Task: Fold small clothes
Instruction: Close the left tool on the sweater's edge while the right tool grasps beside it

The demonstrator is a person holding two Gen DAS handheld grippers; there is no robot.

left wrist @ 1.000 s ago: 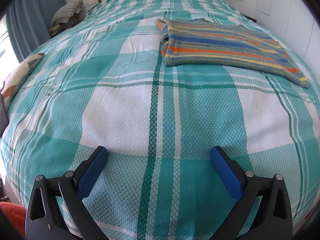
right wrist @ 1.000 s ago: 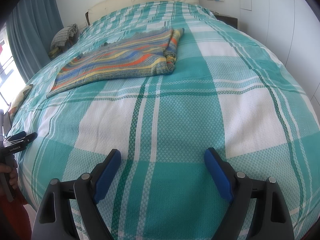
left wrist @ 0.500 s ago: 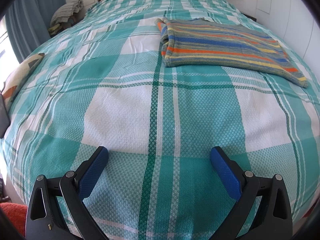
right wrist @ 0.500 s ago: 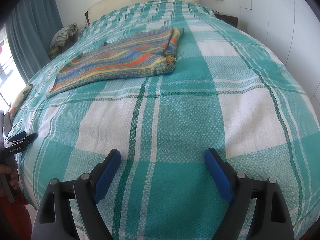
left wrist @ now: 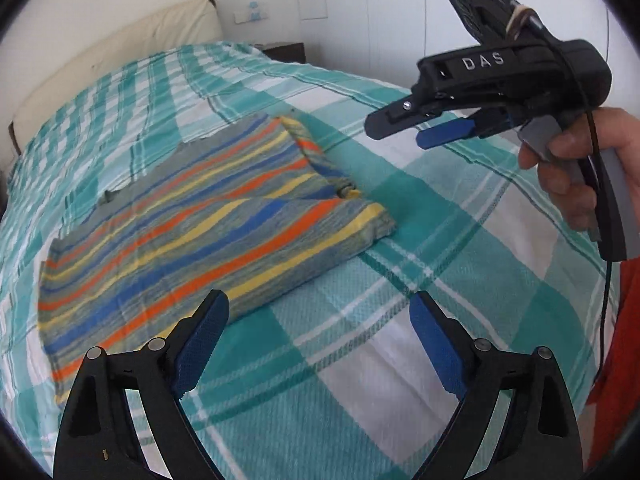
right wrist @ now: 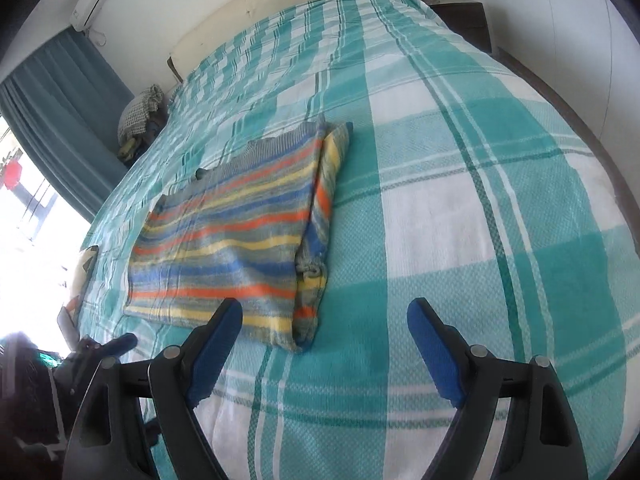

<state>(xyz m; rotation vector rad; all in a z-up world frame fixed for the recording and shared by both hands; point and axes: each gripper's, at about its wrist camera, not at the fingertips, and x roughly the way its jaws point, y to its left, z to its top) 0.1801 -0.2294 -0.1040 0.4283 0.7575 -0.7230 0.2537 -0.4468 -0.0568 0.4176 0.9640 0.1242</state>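
A striped garment (left wrist: 200,232) in orange, blue, yellow and grey lies flat and partly folded on the teal plaid bedspread (left wrist: 420,240); it also shows in the right wrist view (right wrist: 236,232). My left gripper (left wrist: 320,328) is open and empty, just above the garment's near edge. My right gripper (right wrist: 324,332) is open and empty, hovering over the garment's near right corner. The right gripper also shows in the left wrist view (left wrist: 420,132), held in a hand above the bed to the garment's right.
A cream headboard (right wrist: 280,8) and a dark nightstand (right wrist: 464,16) stand at the far end. Blue curtains (right wrist: 60,120) and a bright window are at the left, with a bundle of checked cloth (right wrist: 140,112) beside the bed. White wall panels run along the right.
Both grippers have moved forward and in toward the striped garment, which now lies close under them. The right gripper has come into the left wrist view. Both stay open.
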